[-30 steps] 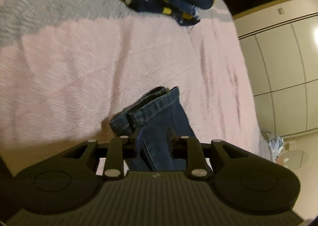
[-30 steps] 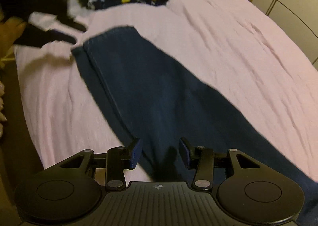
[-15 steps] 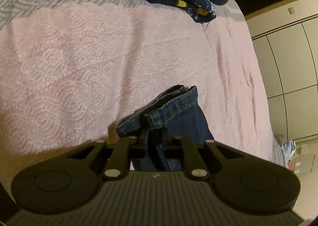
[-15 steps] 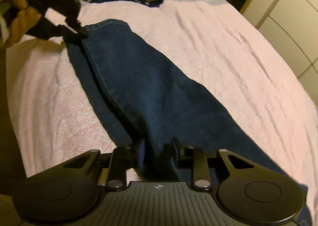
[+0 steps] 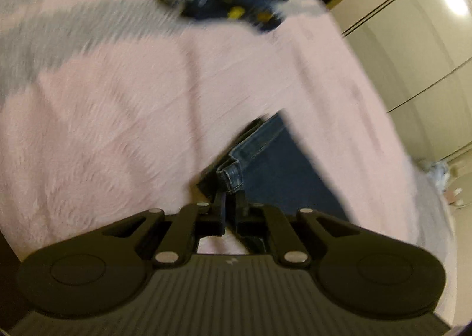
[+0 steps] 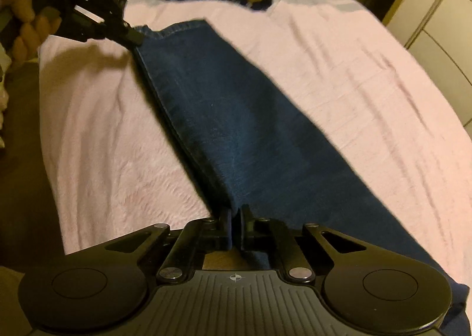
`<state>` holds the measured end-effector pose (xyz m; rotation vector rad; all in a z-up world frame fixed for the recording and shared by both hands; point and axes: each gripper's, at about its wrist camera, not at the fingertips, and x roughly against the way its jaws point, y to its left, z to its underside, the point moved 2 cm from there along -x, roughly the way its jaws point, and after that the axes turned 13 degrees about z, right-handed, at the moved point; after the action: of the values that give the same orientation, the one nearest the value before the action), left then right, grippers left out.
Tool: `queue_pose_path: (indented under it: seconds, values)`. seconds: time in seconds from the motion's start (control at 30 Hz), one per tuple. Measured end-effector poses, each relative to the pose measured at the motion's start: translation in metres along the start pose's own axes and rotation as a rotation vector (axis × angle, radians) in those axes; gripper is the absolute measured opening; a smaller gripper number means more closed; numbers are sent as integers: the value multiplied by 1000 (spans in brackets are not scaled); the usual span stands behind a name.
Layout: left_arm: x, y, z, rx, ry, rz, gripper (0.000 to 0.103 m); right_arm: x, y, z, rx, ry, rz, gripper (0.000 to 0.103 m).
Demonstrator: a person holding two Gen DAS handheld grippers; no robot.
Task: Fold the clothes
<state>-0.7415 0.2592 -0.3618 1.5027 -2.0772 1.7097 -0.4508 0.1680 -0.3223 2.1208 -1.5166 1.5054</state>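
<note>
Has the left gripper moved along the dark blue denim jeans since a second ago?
Yes. The left gripper came down onto the hem corner of the dark blue denim jeans, jaws closing on it, judged against the pink bedspread.

L tongs (image 5: 230, 199) point steeply down at the jeans (image 6: 236, 129), jaws just closed in, now pinched w/ hem corner of the jeans between the pads. Seen from the R wrist view, L tongs (image 6: 136, 37) come in from the far end of the jeans, body tilted, tips biting the hem edge; person's hand (image 6: 20, 21) wraps the handle behind, fingers curled round it. R tongs (image 6: 234, 219) at the near end of the jeans, also angled steeply down, jaws just closed in too, narrow gap left, folded side edge of the jeans clamped between pads. Both tongs grip opposite ends of the jeans, well apart
</note>
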Motion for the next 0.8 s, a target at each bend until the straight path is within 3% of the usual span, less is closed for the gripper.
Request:
queue_pose_path:
  seconds: [0.1,0.17,0.3,0.37,0.4,0.43,0.53,0.63,0.73,0.8]
  values:
    - [-3,4,5,2,-8,-20,7,-10,8,-3,-1,32,10,16]
    - [4,-7,7,-48,-7,-52,9,-3,1,-5,-69,26,-7,21]
    - [20,-38,10,-201,10,-150,6,21,-43,10,-314,-10,30,42]
    - [22,-57,14,-254,36,-158,6,27,-71,32,-430,8,128,45]
    - [18,-68,17,-273,56,-147,6,24,-85,47,-481,58,184,45]
    - [8,-82,23,-285,81,-122,6,21,-99,63,-531,109,239,46]
    - [-22,-125,39,-318,157,-42,7,4,-147,126,-708,347,292,46]
    - [-64,-186,70,-373,262,85,7,22,-205,190,-947,349,246,46]
    - [-106,-251,106,-437,364,209,7,39,-258,247,-1054,369,295,46]
    - [-136,-299,130,-462,433,293,13,54,-301,287,-1111,360,336,46]
